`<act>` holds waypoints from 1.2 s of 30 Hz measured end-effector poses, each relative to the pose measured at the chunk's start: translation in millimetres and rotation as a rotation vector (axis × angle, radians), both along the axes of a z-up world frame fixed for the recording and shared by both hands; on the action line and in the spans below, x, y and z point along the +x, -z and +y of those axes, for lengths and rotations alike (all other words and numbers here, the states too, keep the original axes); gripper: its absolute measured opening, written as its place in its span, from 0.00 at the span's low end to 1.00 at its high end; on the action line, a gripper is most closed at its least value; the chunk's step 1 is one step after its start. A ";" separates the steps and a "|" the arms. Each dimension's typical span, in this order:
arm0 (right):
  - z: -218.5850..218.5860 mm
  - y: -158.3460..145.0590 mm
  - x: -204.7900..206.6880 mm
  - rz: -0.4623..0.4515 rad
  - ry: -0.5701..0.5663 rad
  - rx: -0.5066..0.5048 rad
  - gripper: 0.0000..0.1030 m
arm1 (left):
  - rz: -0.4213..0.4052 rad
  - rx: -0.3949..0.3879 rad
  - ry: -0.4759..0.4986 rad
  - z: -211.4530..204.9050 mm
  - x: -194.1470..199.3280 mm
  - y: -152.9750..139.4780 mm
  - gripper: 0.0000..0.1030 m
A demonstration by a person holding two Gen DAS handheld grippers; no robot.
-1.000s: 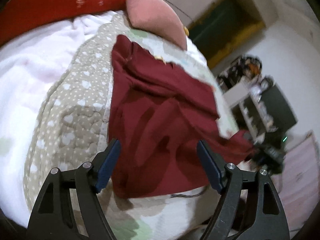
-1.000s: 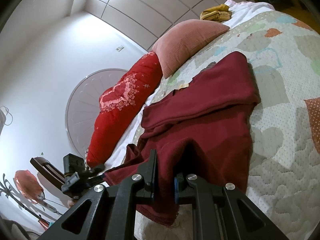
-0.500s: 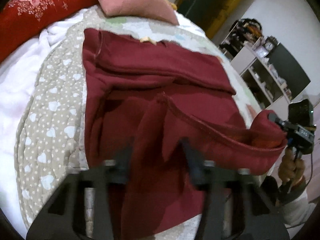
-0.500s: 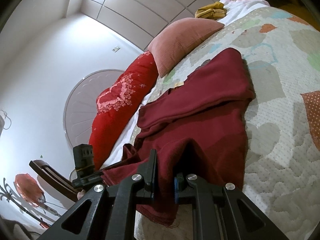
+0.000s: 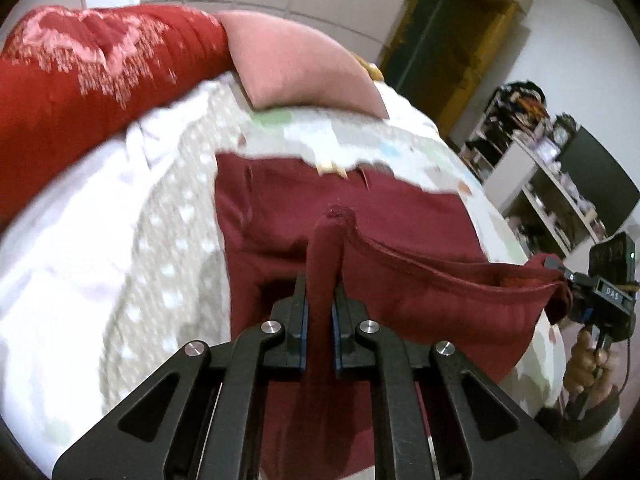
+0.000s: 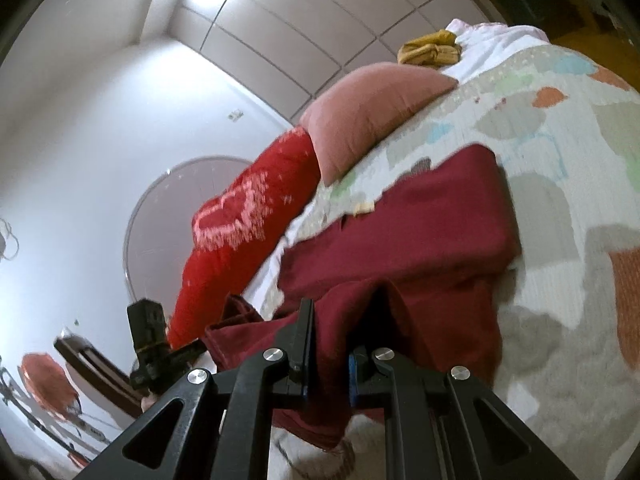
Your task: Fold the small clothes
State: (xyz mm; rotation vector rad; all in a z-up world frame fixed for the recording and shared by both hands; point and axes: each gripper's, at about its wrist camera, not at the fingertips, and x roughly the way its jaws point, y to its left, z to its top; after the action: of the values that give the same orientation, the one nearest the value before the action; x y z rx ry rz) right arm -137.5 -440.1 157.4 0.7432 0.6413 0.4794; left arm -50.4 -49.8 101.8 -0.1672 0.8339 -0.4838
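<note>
Both grippers had the garment [image 5: 400, 216] at this moment, and it was a dark red piece spread on the patchwork quilt [image 6: 560, 168] of the bed. The left gripper [image 5: 320, 304] was clamped on a pinch of the near hem, the cloth rising in a narrow ridge between its jaws. Over to the side, the right gripper [image 5: 600, 292] showed in the left camera, clear of the bed's edge, with the other end of that hem bunched at it. Its own camera confirmed it: the right gripper [image 6: 326, 344] was closed on a thick fold of red cloth. The hem hung slack in a shallow curve between the two grips, lifted off the quilt.

How far along? By my reading, early to middle. The far part of the garment lay flat and looked to carry one fold already, its edge running straight near the pink pillow [image 5: 296, 68] and the red cushion [image 5: 88, 72]. The near half was up in the air and not yet laid over. So the grasp looked done and the carry across looked to be what was left, then setting the hem down square on the far edge and letting go. A further fold across the width probably remained too. Motion blur softened the left view, so finer creases could not be read. A yellow bundle [image 6: 430, 46] sat far back on the bed, apart from all this.
</note>
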 end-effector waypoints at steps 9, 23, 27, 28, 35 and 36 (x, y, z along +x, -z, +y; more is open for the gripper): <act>-13.7 -15.3 79.3 0.000 0.061 -0.012 0.12 | -0.041 0.023 -0.116 -3.2 69.0 -9.5 0.07; -42.1 49.3 183.6 0.221 0.186 0.163 0.34 | 0.044 0.086 -0.178 -8.8 151.9 39.5 0.09; -69.9 46.0 179.5 0.192 0.283 0.232 0.40 | 0.047 0.047 -0.168 0.8 157.3 37.7 0.36; -77.1 41.4 173.7 0.177 0.297 0.239 0.40 | 0.041 0.033 -0.174 4.5 155.6 33.8 0.44; -62.5 9.9 156.9 0.134 0.223 0.002 0.40 | 0.029 0.016 -0.136 8.5 135.3 18.8 0.44; -55.1 7.0 159.0 0.130 0.201 -0.041 0.40 | 0.023 0.025 -0.122 4.8 130.6 18.0 0.44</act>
State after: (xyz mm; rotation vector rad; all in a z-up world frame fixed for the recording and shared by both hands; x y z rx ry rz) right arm 21.5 -495.2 150.4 0.7948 0.6873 0.2339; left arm 80.2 -45.0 83.8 -0.1998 0.8465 -0.3580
